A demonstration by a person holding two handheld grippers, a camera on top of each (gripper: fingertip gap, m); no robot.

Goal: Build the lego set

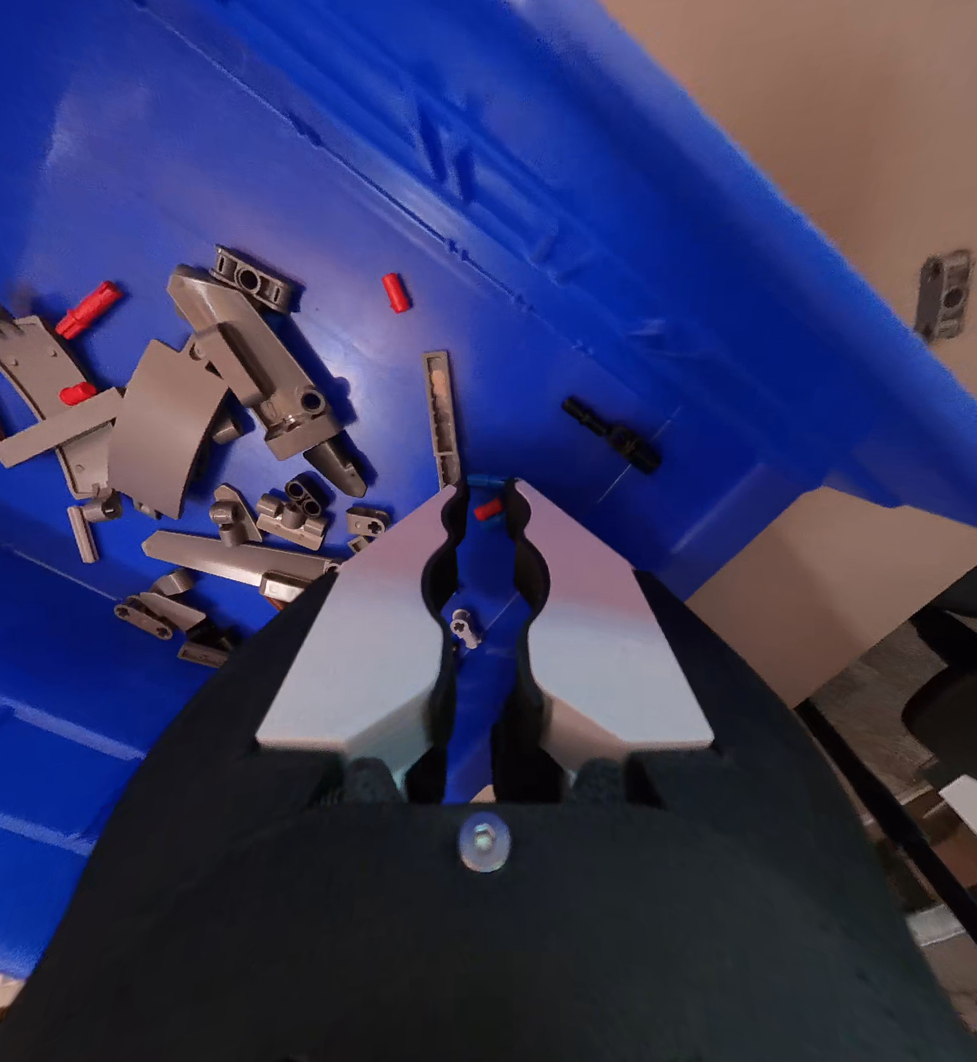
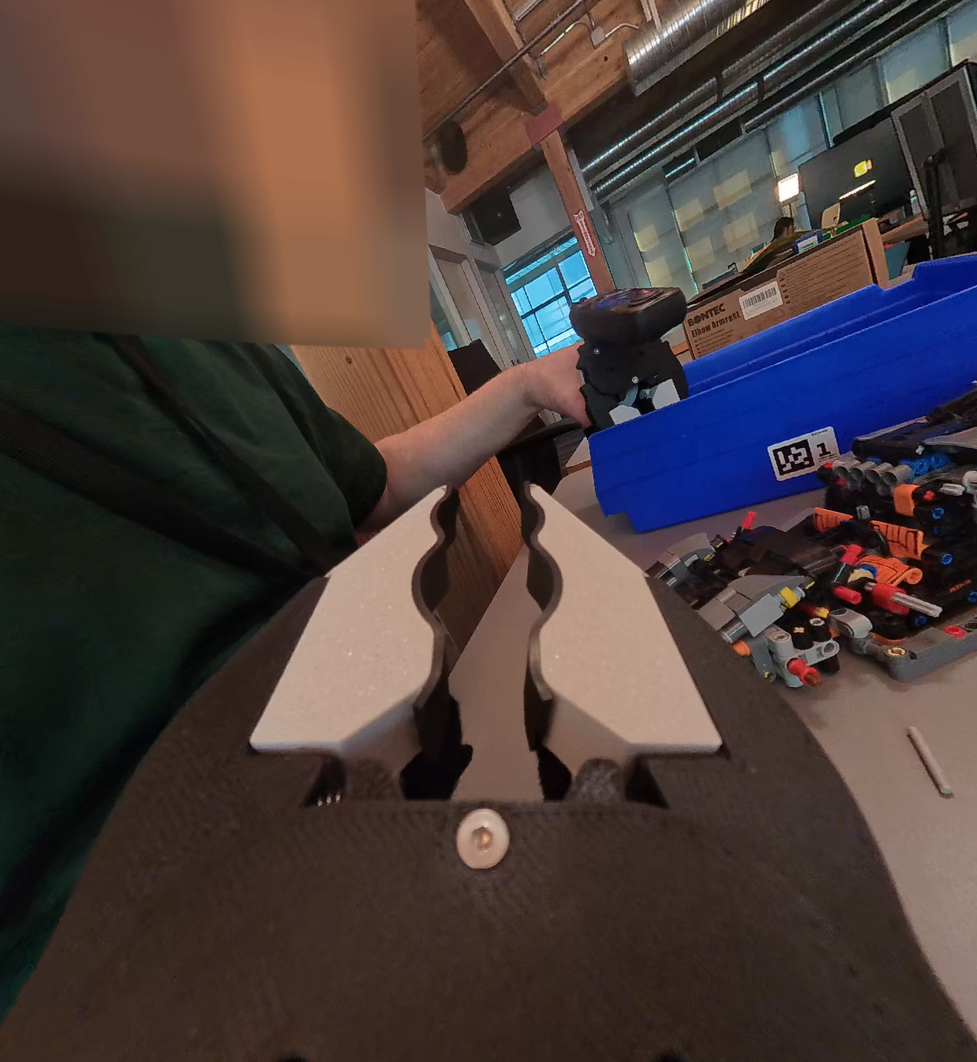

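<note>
My left gripper [image 1: 484, 491] reaches down into a blue bin [image 1: 474, 172], its jaws a narrow gap apart. A small red pin [image 1: 487, 508] and a blue pin [image 1: 481, 481] lie on the bin floor between its fingertips; I cannot tell if they touch. Loose grey Lego pieces [image 1: 170, 425] lie to its left. My right gripper [image 2: 489, 500] is open and empty, held above the table's near edge. The part-built Lego model [image 2: 888, 551] sits on the table to its right. The left gripper also shows in the right wrist view [image 2: 641, 402], at the bin's end.
In the bin lie a grey beam [image 1: 441, 419], a black pin [image 1: 612, 434], red pins [image 1: 396, 292] and a light grey connector [image 1: 464, 627]. A thin grey axle [image 2: 930, 760] lies on the table. A person in a green shirt [image 2: 130, 517] fills the left. A cardboard box [image 2: 791, 293] stands behind the bin [image 2: 733, 454]. The left gripper's tips are roughly 35 cm from the right gripper's. My left gripper's tips are some 6 cm from the light grey connector [image 1: 464, 627].
</note>
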